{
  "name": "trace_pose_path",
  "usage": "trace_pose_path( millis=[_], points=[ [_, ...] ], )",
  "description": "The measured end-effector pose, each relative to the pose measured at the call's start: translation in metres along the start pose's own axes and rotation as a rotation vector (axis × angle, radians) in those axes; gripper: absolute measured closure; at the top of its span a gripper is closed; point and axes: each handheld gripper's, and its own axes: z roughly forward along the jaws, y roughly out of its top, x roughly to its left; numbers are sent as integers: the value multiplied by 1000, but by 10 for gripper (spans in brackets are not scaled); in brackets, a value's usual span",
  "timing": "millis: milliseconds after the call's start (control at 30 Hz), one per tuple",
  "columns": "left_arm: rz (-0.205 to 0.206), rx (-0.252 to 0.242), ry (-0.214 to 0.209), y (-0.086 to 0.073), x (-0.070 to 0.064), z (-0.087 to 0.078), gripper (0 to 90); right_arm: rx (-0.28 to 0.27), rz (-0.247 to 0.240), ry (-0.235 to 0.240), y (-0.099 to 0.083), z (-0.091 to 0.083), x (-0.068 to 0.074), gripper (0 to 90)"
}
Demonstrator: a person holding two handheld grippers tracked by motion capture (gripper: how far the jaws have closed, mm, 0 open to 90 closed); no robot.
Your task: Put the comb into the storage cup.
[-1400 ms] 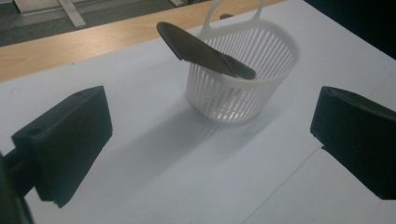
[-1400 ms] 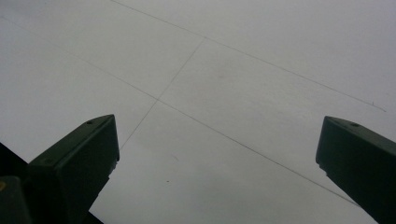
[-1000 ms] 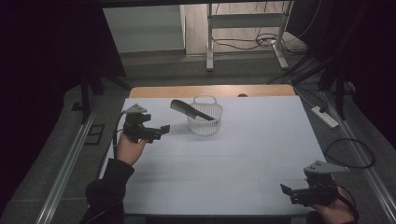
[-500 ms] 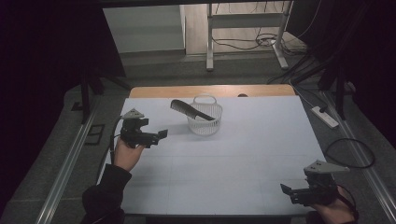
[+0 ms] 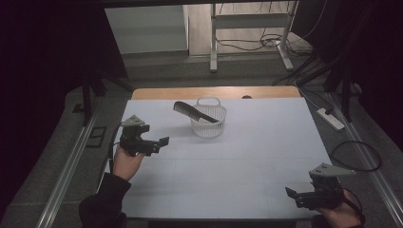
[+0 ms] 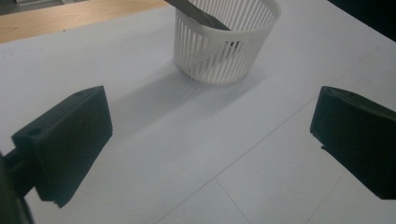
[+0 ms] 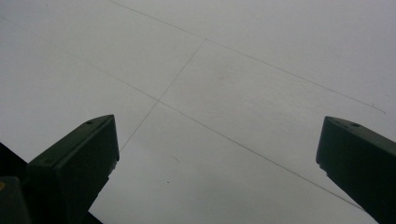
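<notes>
Black comb [image 5: 196, 112] slanting across white basket [image 5: 208, 124] rim, handle inside, both claws spread, empty

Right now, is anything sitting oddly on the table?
Only the black comb: it lies tilted across the rim of the white basket, one end inside and the toothed end sticking out past the edge toward the left. Nothing looks spilled or damaged.

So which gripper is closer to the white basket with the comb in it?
Left. The left gripper sits open beside the basket, to its left. The right gripper is far off at the table's near right corner.
</notes>
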Motion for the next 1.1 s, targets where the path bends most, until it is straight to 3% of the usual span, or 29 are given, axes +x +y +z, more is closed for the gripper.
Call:
trace_pose_path(
  millis=[900,1100],
  points=[
    [-21,18,8,-32,-14,-26,0,1,-1,3,0,1,0,0],
    [-18,20,25,-38,-18,-32,0,-1,-1,4,0,0,0,0]
  ],
)
